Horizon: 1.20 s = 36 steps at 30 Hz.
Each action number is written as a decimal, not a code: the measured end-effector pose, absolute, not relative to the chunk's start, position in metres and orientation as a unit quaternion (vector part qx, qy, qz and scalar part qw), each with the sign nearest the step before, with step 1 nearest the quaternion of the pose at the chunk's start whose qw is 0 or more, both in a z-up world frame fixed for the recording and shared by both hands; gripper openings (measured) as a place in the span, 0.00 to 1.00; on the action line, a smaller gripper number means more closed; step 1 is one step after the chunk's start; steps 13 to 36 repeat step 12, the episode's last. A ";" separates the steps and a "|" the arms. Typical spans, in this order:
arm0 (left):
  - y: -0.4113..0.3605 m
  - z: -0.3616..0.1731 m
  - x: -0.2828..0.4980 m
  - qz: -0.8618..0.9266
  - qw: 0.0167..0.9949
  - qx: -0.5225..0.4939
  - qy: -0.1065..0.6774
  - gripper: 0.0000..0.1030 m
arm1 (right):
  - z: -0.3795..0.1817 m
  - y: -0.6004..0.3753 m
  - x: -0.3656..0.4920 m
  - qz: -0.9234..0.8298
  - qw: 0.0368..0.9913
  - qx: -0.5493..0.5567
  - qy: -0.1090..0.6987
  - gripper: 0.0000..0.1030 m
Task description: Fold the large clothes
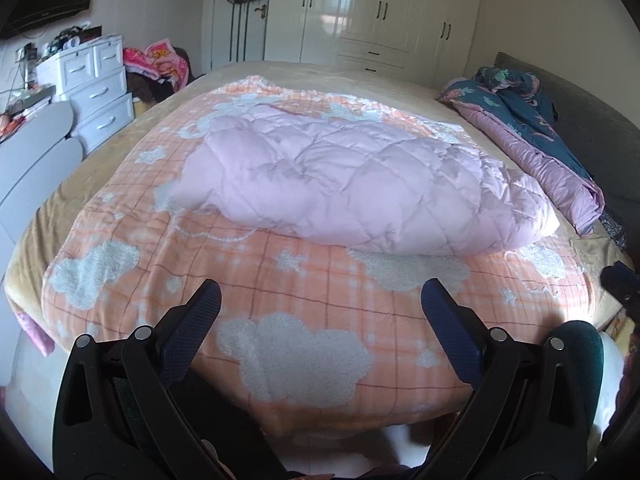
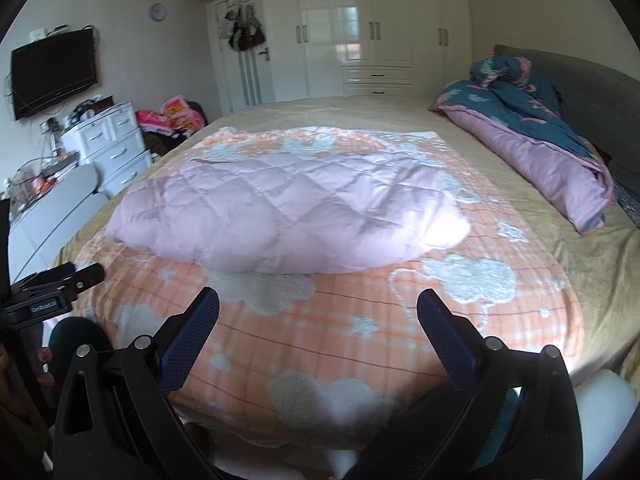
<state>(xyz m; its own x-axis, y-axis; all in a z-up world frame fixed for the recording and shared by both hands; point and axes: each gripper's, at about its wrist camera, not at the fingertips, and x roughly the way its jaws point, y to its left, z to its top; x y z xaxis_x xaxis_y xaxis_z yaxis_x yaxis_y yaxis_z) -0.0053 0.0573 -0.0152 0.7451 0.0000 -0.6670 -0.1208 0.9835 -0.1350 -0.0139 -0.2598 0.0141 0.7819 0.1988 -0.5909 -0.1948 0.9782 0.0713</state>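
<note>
Nearest the cameras, the left gripper and right gripper both hang spread and empty over the bed's near edge. Beneath them lies an orange checked blanket with white clouds, on a beige bedsheet. At mid-bed a pink quilted garment lies bunched. Farther right, a dark floral quilt sits by the grey headboard; far left, white drawers; beyond, a white wardrobe.

Open blanket lies between the spread grippers and the pink quilted coat; a bunched duvet crowds the right side.
</note>
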 end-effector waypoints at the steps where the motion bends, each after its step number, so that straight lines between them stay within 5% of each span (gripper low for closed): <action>1: 0.063 -0.018 -0.005 0.040 0.928 -0.088 0.359 0.91 | 0.014 -0.274 -0.015 0.084 0.946 0.011 0.312 0.96; 8: 0.178 -0.032 0.031 0.177 0.904 -0.127 0.367 0.91 | -0.008 -0.429 -0.021 -0.122 0.937 0.092 0.314 0.96; 12: 0.275 -0.034 0.060 0.277 0.879 -0.145 0.360 0.91 | -0.070 -0.582 -0.025 -0.334 0.860 0.117 0.366 0.96; 36: 0.275 -0.034 0.060 0.277 0.879 -0.145 0.360 0.91 | -0.070 -0.582 -0.025 -0.334 0.860 0.117 0.366 0.96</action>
